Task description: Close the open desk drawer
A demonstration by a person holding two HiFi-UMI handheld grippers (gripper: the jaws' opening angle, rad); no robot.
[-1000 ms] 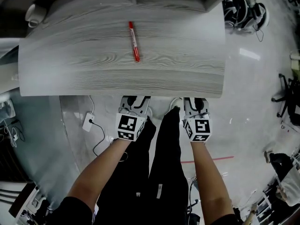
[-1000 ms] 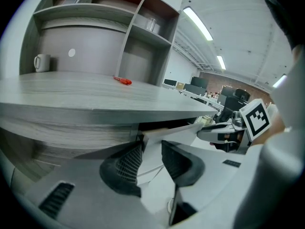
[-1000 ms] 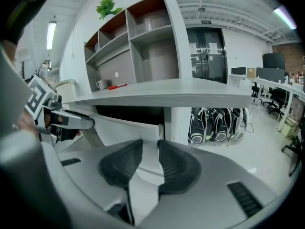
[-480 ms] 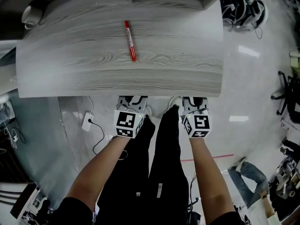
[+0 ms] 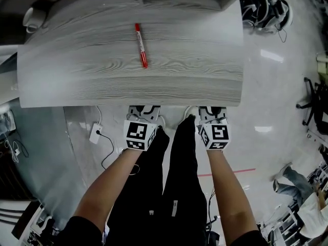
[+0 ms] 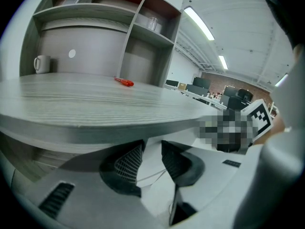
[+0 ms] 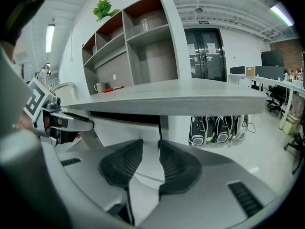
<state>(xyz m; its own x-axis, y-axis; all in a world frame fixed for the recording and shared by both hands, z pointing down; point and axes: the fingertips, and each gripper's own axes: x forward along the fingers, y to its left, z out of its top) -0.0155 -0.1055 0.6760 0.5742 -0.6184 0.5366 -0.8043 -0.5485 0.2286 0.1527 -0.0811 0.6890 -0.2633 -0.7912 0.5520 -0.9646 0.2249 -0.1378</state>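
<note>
Closest in the head view, the person's two forearms (image 5: 110, 186) reach out on either side of dark trousers (image 5: 174, 188), each carrying a marker cube. Just ahead, the left claw (image 5: 144, 110) and the right claw (image 5: 212, 110) have their tips tucked under the front edge of the surface (image 5: 195, 81), side by side and near each other.

In the left gripper view, the left claw (image 6: 151, 147) has its ribbed pads standing moderately apart with nothing pinched between them. Only a pale panel shows through the gap. The right claw (image 7: 150, 144) is the same, partly spread and empty, and it points at the white drawer front (image 7: 124, 125), which sits directly under the surface with a dark slot above it. Whether either claw's tips actually touch that front cannot be told.

From above, no part of the drawer juts out past the surface's front edge. My judgement is that the drawer is home or very nearly so, and that at most a last nudge and a withdrawal of both claws remain.

Farther back on the surface lies a red marker (image 5: 140, 45), well clear of both claws. Beyond it a white mug (image 6: 42, 63) stands near the shelf unit (image 7: 143, 46), which has a small green plant (image 7: 106, 7) on top.
</note>
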